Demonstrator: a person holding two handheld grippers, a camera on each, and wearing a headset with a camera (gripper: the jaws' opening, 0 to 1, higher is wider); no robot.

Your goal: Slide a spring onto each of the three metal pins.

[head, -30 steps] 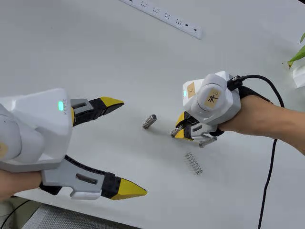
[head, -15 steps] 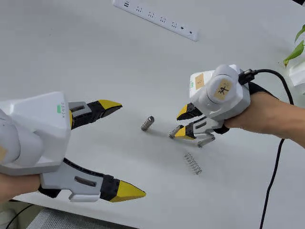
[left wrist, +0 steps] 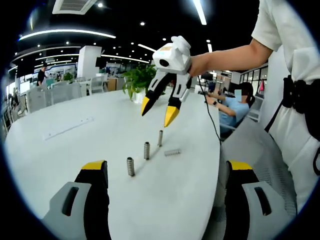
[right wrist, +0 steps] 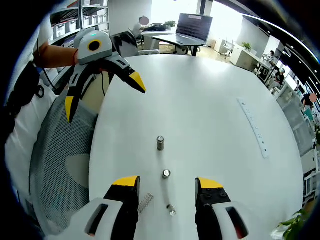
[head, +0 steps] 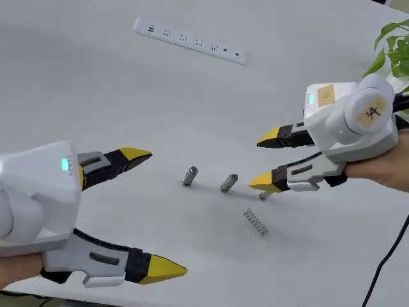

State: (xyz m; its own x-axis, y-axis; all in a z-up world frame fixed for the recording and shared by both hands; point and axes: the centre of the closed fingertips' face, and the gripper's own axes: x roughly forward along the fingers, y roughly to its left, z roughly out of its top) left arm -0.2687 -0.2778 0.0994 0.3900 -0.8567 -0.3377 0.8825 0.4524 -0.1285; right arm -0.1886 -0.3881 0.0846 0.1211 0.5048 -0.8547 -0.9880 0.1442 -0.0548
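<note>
Now the right gripper [head: 255, 164] has lifted clear of the middle pin [head: 229, 183], where a second ago it was down low with a spring between its tips. Its jaws stand spread and hold nothing. That spring now sits on the middle pin, and the left pin [head: 190, 176] wears one as well. The third pin [head: 263, 196], just under the right gripper's lower tip, is half hidden in the head view, but in the left gripper view it looks smooth and is probably bare. The last spring [head: 255, 222] lies flat on the table [head: 128, 96], near that pin but not touching it. The left gripper [head: 167, 212] hovers off to the side, jaws wide apart and empty, well apart from the pins. So two of the three appear done. What is left, as I judge it, is to pick up the loose spring near one end, stand it over the bare pin and slide it down.
</note>
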